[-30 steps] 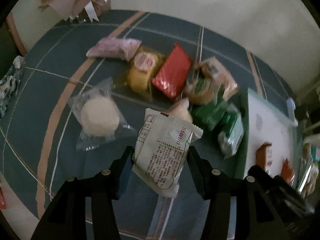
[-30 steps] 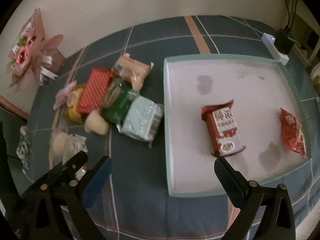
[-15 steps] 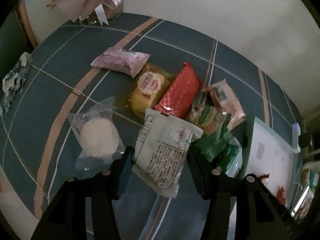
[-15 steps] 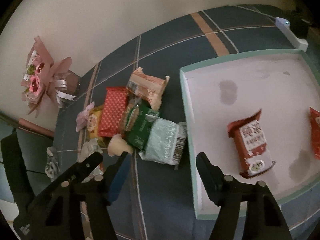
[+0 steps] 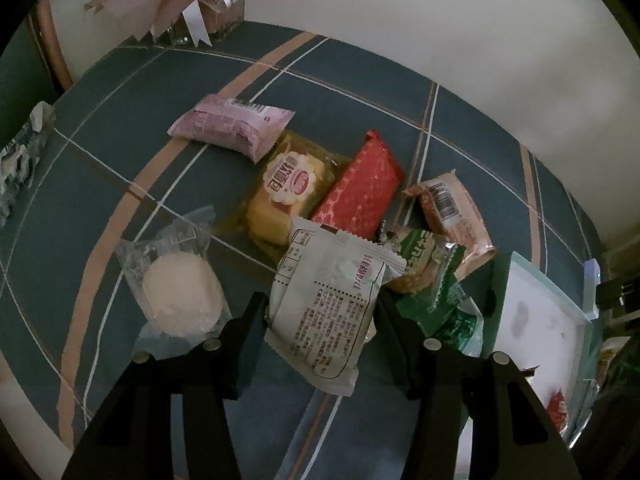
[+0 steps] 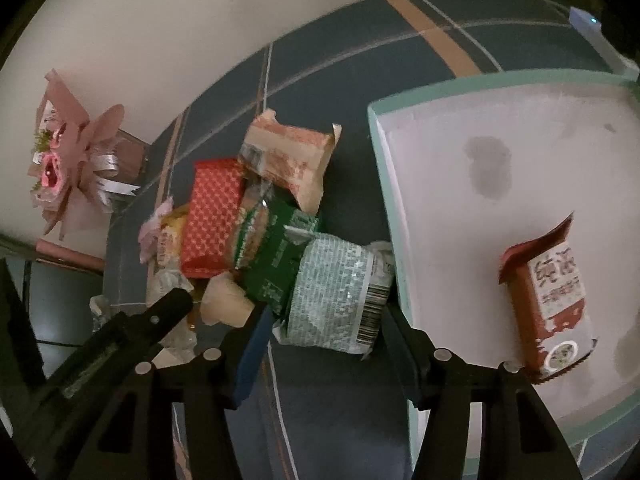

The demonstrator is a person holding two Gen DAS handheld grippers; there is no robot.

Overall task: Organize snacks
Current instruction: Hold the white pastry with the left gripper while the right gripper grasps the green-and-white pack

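Observation:
My left gripper [image 5: 320, 320] is shut on a white snack packet [image 5: 328, 300] and holds it above the blue cloth. Below it lies a pile: a clear-wrapped white bun [image 5: 180, 292], a yellow cake [image 5: 280, 196], a red packet [image 5: 360, 192], a pink packet [image 5: 228, 128], an orange packet [image 5: 452, 212] and green packets [image 5: 436, 280]. My right gripper [image 6: 324, 328] is open, its fingers either side of a silvery green packet [image 6: 340, 296] beside the tray [image 6: 384, 184]. The tray holds a red-and-white packet [image 6: 552, 300].
A pink flower bouquet [image 6: 68, 160] stands at the back left by the wall. A white power strip [image 6: 592, 36] lies behind the tray. My left gripper's arm [image 6: 120, 340] shows at the left of the right wrist view.
My right gripper has moved left from the tray to the silvery green packet and narrowed around it. My left gripper has risen and drawn back with the white packet.

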